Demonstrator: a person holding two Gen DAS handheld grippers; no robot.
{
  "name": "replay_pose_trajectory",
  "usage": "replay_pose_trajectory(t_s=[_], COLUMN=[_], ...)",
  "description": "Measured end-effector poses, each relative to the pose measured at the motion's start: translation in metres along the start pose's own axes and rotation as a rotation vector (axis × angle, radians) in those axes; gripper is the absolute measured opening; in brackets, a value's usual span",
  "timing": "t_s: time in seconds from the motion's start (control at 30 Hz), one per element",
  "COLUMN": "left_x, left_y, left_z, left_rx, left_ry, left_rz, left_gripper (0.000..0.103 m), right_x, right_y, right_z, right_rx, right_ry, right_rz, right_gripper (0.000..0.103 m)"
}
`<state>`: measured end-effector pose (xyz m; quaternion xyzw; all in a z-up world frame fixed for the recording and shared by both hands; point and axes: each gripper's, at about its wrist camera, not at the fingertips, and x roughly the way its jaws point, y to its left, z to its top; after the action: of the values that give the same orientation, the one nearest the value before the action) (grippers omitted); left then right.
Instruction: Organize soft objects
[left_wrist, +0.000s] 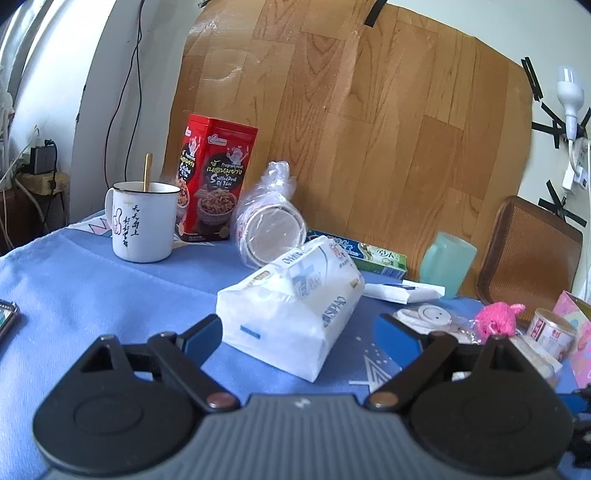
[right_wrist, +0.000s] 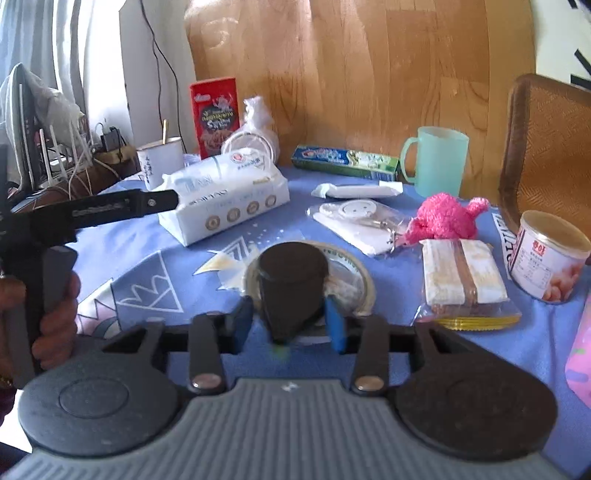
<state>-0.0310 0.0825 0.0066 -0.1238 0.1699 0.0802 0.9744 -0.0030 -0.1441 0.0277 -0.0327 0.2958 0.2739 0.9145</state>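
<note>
tissue pack (left_wrist: 291, 306) between open left jaws | right jaws seemingly pinch dark cup (right_wrist: 291, 284)

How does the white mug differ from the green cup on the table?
The white mug is opaque with black writing and a dark rim; the green cup is plain, translucent plastic. The white mug holds a stick-like utensil; nothing shows above the green cup's rim. Both stand upright on the blue tablecloth and have handles.

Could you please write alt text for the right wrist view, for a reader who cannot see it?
The right gripper is shut on a dark cup-shaped object above a blue patterned tablecloth. Beyond lie a white tissue pack, a pink fuzzy toy and a tin can. At left, a hand holds the left gripper's handle.
</note>
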Motion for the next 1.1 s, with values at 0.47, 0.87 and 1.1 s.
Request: replay_pose_trajectory(t_s=[0.47,0.87,1.1], left_x=[0.01,-0.008,-0.023], left_y=[-0.005,-0.003,-0.04], left_z=[0.0,-0.011,-0.022], left_rx=[0.041,-0.054,-0.094], left_ry=[0.083,0.322,0.538], left_rz=[-0.015,-0.142,-0.38], left_gripper=[0.094,0.094,0.086], right_x=[-0.034,-0.037,-0.038], right_y=[0.01,0.011,0.008], right_z=[-0.044,-0.054,-0.056], right_rx=[-0.032,-0.118,-0.086], right_ry=[0.059,0.023,0.015], right_rz=[0.114,0.066,0.086], right_gripper=[0.039,0.041,0.04])
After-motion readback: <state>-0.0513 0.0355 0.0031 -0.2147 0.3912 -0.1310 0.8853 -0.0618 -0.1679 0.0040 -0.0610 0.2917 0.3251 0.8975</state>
